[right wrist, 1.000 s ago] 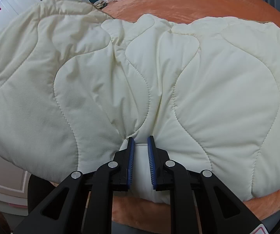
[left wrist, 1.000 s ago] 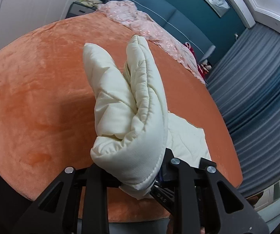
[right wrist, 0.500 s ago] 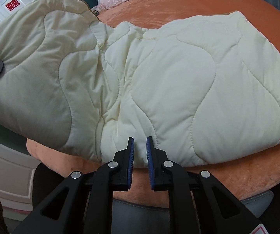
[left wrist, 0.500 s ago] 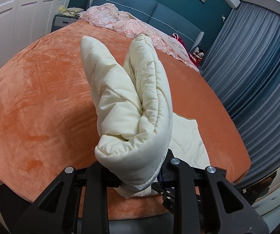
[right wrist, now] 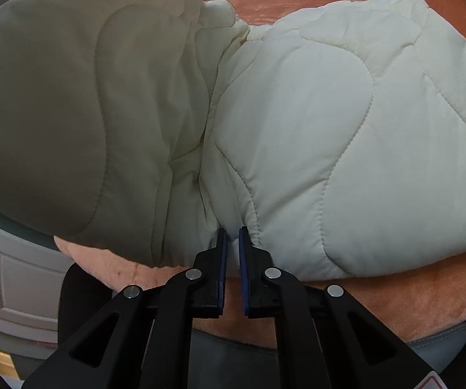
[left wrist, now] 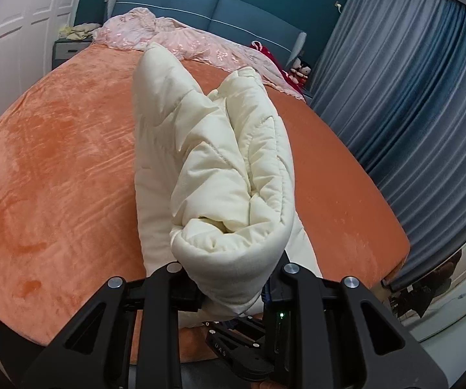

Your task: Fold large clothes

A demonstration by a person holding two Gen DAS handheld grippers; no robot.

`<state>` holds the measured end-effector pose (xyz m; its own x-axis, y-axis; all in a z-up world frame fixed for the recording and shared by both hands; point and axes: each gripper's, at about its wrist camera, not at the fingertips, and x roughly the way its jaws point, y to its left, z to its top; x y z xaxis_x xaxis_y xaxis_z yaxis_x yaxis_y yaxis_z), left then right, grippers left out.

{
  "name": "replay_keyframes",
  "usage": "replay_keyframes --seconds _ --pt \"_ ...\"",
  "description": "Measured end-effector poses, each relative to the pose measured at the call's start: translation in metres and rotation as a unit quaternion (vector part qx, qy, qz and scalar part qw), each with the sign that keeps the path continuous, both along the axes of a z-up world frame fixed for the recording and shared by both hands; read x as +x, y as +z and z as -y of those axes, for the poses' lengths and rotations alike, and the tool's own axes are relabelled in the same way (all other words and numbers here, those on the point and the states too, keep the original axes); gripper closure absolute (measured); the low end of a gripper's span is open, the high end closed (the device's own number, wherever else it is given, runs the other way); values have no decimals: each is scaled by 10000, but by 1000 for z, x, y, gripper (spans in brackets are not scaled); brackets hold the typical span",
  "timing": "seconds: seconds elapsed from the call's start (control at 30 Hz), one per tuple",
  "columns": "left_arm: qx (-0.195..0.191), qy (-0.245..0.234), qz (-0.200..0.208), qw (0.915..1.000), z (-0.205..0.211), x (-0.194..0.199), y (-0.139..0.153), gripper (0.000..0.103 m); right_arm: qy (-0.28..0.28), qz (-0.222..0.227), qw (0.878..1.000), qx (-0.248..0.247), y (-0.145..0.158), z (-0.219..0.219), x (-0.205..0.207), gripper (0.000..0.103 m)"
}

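Note:
A cream quilted garment [left wrist: 220, 175] lies on the orange bed cover [left wrist: 54, 168]. In the left wrist view a thick folded bundle of it rises off the bed, with my left gripper [left wrist: 233, 291] shut on its near end; the fabric hides the fingertips. In the right wrist view the garment [right wrist: 330, 123] spreads flat to the right, and its lifted part hangs in shadow on the left. My right gripper [right wrist: 231, 238] is at the garment's near hem. Its jaws are closing, with a puckered pinch of hem between the blue pads [right wrist: 222, 259].
Pink lace bedding [left wrist: 168, 39] lies heaped against the blue headboard [left wrist: 216, 9]. Grey-blue curtains [left wrist: 411, 97] hang along the right side of the bed. White cabinet doors [right wrist: 12, 275] stand near the bed's near left corner. The bed's front edge [right wrist: 395, 308] runs just below my right gripper.
My left gripper has lifted the bundle higher and rolled. The right gripper slid along the hem, and its jaws narrowed onto the edge. The lifted part now shades the left of its view.

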<state>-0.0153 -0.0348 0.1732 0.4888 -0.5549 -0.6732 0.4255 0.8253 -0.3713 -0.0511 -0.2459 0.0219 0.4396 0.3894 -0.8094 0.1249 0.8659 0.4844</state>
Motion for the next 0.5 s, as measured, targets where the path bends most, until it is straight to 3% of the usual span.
replay_keyframes --seconds 0.07,0.17,0.5 --pt "76 -112 25 9999 16 1 0 79 -31 -2 10000 50 7 8 -9 97" --pt "146 -247 -81 9996 38 5 -6 79 -149 -2 9999 -38 18 24 -23 89" --pt "421 -630 -631 9951 100 5 -45 79 -762 -2 9967 -274 42 88 -58 89"
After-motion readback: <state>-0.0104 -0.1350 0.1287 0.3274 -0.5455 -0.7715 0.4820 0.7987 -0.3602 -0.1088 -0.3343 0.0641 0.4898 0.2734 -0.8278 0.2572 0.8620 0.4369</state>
